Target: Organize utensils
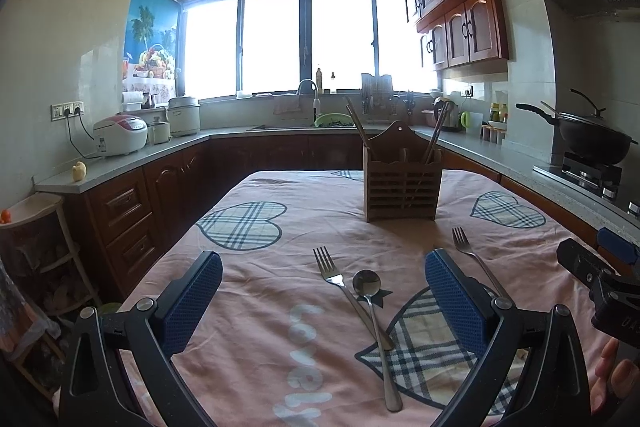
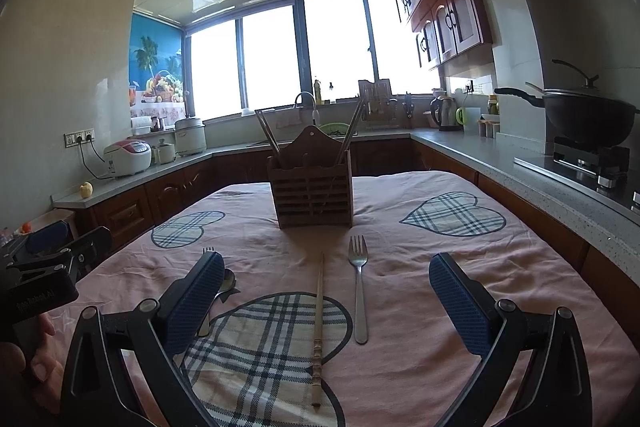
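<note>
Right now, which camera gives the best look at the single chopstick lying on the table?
The right wrist view: the chopstick lies full length between the open fingers, on the plaid heart. The left wrist view does not show it at all; only the spoon and two forks appear there.

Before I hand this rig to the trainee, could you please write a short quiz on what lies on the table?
1. True or false: the spoon lies across a fork's handle.
2. What stands in the holder already? A) knives B) chopsticks C) ladles
3. Fill in: between the right gripper's fingers lie a fork and one loose ____.

Key: 1 true. 2 B: chopsticks lean out at both ends. 3 chopstick. The left gripper is open too, holding nothing.
</note>
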The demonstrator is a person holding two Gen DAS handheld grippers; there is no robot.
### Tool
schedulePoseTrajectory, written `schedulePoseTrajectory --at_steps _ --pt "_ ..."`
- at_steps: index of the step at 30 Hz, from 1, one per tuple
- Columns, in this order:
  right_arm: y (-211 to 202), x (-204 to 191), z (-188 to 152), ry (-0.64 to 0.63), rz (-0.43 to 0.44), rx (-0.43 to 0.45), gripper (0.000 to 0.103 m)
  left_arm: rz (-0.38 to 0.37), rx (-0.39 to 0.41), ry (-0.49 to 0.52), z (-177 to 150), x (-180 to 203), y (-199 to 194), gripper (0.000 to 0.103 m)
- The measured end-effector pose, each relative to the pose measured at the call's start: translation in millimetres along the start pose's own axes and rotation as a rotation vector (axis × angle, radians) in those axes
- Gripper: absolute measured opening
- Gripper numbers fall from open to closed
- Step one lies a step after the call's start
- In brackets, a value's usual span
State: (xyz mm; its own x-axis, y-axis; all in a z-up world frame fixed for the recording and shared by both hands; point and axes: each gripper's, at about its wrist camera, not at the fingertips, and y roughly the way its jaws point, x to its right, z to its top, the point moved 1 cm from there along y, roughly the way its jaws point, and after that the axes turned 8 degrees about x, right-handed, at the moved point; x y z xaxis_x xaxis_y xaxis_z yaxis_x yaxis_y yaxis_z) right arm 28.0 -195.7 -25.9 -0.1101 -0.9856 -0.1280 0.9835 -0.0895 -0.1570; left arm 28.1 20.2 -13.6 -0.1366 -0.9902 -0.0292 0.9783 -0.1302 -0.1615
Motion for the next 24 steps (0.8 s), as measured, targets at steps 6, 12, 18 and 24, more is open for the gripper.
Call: schedulePoseTrajectory --at_steps 6,12,18,24 --pt "-0.2 -1.9 0.3 -0.003 0.005 0.003 0.103 -0.001 -0.013 -0.006 1.3 -0.1 3.5 0.102" --pt "-0.5 -4.2 -0.5 -0.007 0.007 0.003 0.103 0.001 -0.015 -0.004 2.2 0.0 4.6 0.102" --pt "-0.4 -4.6 0.1 -0.008 0.009 0.004 0.103 0.003 -0.016 -0.009 3.0 -0.1 5.6 0.102" --pt "-0.6 -4.9 0.0 -0.008 0.008 0.004 0.103 0.001 -0.009 -0.007 1.6 1.0 3.0 0.102"
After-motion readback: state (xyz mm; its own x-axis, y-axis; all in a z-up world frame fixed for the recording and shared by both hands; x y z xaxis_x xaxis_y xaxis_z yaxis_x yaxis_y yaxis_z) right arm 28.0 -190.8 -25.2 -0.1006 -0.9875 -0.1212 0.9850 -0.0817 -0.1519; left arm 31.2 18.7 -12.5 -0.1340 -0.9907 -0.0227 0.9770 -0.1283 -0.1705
